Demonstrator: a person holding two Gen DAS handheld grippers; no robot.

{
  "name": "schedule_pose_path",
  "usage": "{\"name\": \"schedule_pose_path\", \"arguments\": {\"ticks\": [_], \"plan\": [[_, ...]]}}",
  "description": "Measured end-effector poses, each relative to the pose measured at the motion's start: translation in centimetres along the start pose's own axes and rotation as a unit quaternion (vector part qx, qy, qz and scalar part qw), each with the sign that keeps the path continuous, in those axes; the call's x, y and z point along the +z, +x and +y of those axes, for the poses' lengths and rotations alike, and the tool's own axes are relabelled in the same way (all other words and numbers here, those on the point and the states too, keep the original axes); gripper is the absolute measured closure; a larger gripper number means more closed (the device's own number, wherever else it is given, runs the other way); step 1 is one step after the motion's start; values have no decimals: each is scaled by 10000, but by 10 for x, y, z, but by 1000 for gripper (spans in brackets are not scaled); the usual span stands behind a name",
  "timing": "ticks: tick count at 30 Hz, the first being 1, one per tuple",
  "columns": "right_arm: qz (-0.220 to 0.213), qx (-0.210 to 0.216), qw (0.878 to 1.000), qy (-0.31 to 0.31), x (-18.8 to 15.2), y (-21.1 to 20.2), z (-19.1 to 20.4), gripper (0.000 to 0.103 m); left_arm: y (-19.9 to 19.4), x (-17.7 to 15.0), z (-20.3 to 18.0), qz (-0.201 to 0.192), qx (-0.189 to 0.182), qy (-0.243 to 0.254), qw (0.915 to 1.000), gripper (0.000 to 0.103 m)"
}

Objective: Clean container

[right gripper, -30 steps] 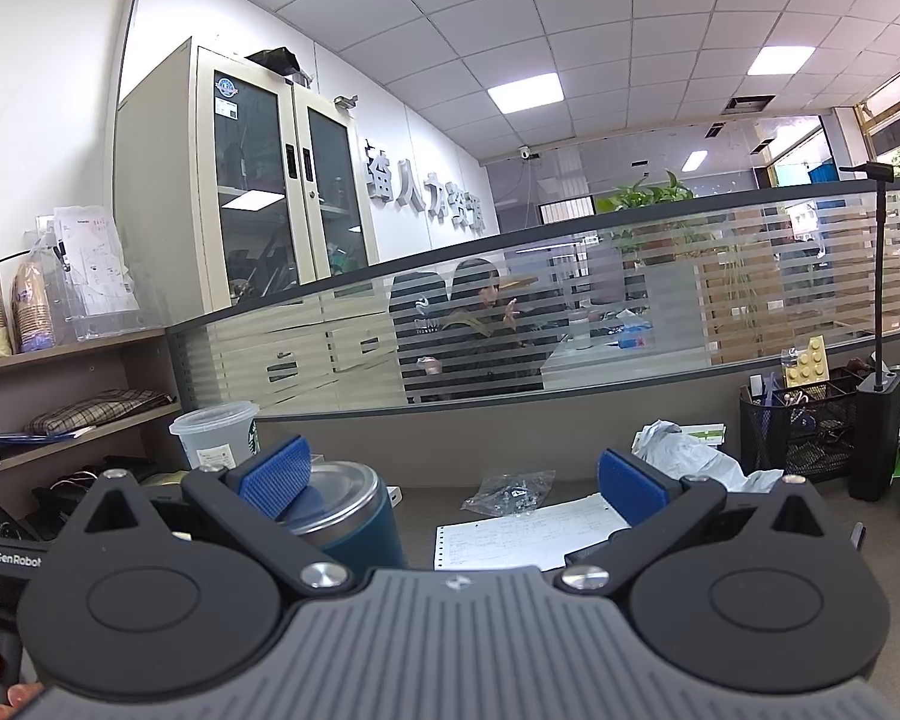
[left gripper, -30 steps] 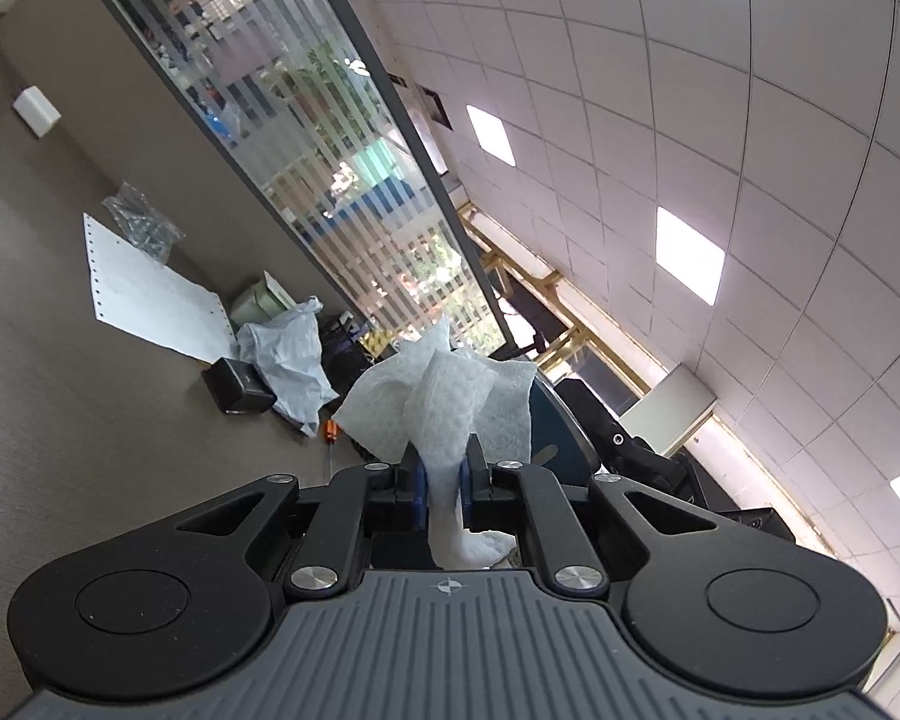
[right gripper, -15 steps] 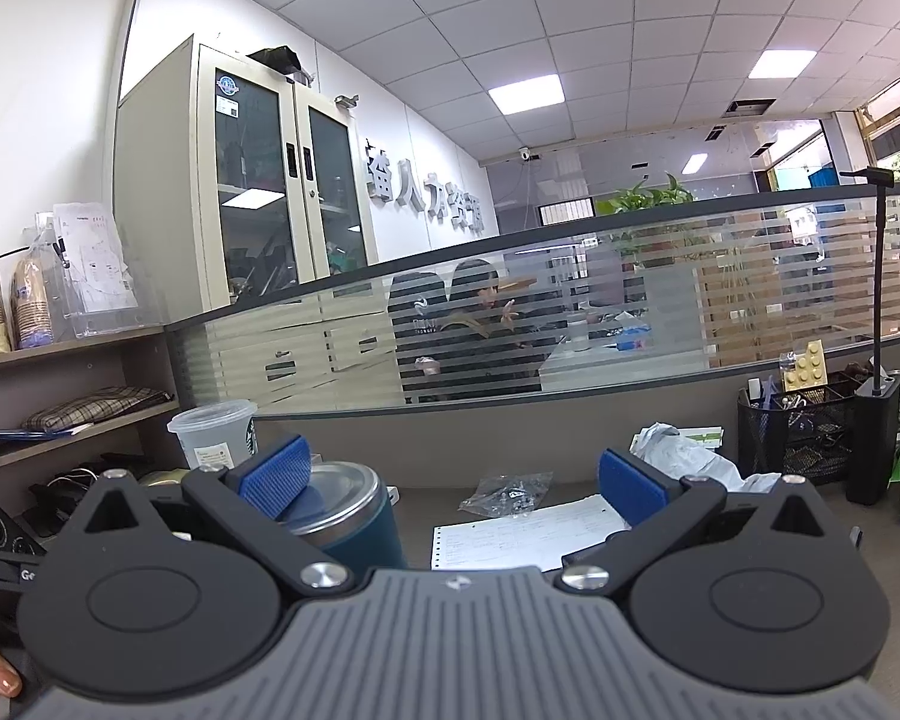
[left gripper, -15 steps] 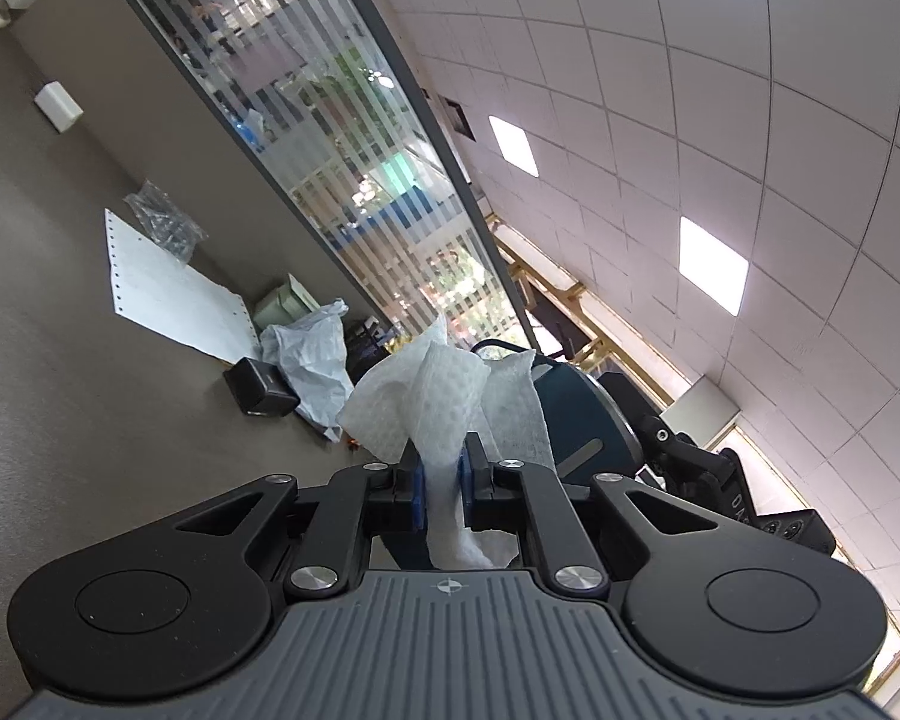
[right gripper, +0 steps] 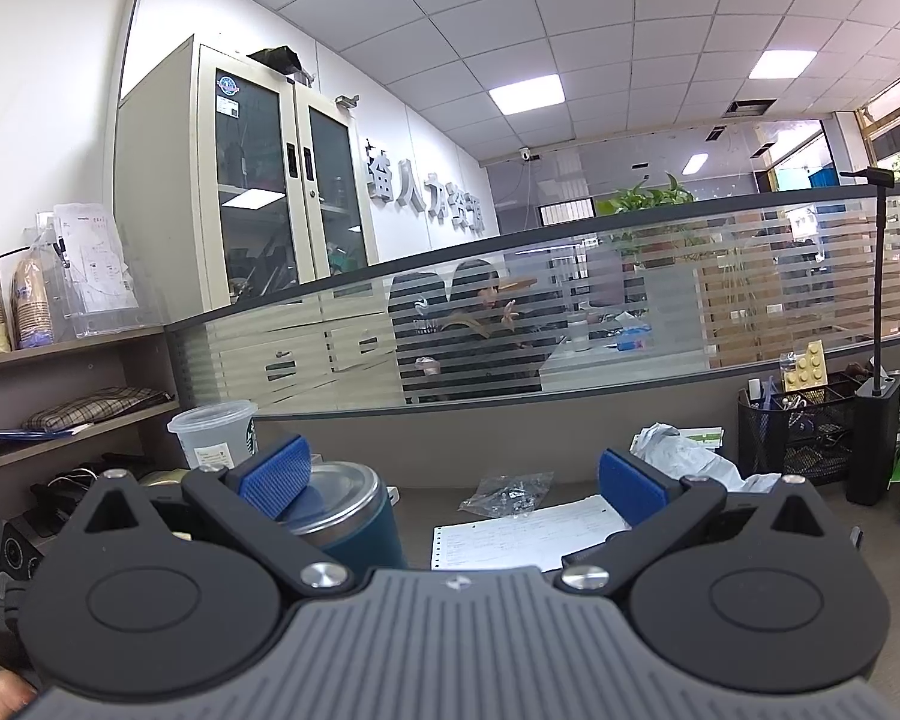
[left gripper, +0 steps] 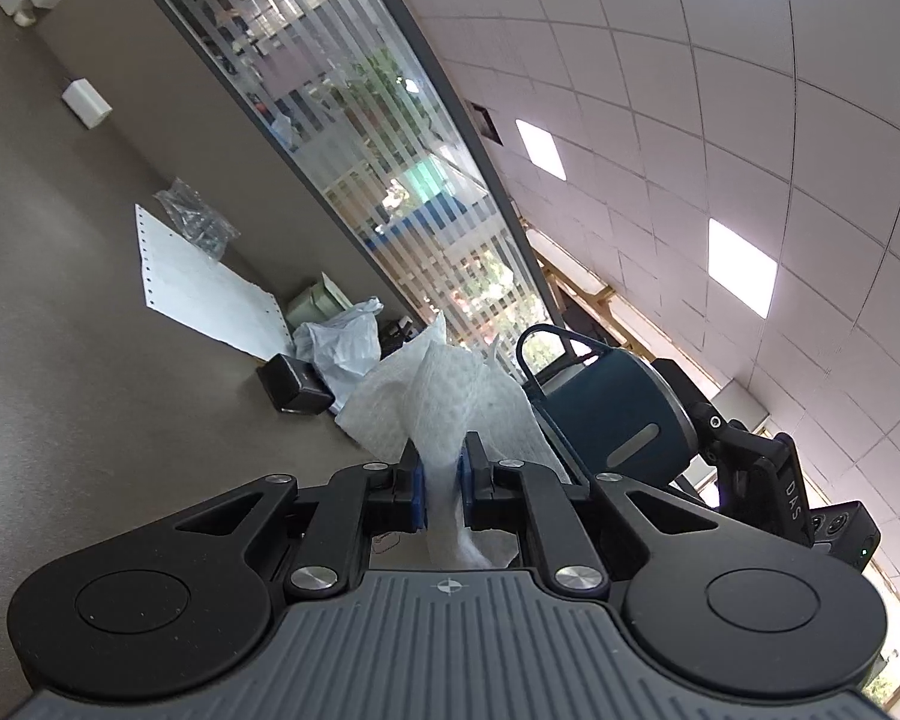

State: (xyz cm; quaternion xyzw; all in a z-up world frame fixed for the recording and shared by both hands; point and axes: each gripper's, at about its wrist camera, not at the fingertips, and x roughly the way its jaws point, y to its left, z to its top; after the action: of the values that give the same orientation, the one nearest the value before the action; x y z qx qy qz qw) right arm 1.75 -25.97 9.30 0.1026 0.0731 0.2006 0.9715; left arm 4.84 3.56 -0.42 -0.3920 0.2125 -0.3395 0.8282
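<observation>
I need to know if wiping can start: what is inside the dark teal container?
From the right wrist view, the dark teal container shows a steel rim and a dark opening; the right gripper's blue pad covers part of it. The bottom cannot be seen.

Dark teal cup (left gripper: 618,414), white dimpled tissue (left gripper: 444,396)

A dark teal mug (right gripper: 354,525) with a steel rim stands upright beside the crumpled white wipe (left gripper: 444,402).
</observation>
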Motion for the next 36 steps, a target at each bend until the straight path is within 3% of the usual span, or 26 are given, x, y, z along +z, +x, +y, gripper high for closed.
{"name": "schedule_pose_path", "arguments": {"ticks": [17,36], "plan": [[-7,-12,10000,-5,-1,-2,-3,0,0,1,-20,-207,160,307,9992,89],[-18,-10,10000,4,1,-2,-5,0,7,-3,-1,-29,280,67,9996,90]]}}
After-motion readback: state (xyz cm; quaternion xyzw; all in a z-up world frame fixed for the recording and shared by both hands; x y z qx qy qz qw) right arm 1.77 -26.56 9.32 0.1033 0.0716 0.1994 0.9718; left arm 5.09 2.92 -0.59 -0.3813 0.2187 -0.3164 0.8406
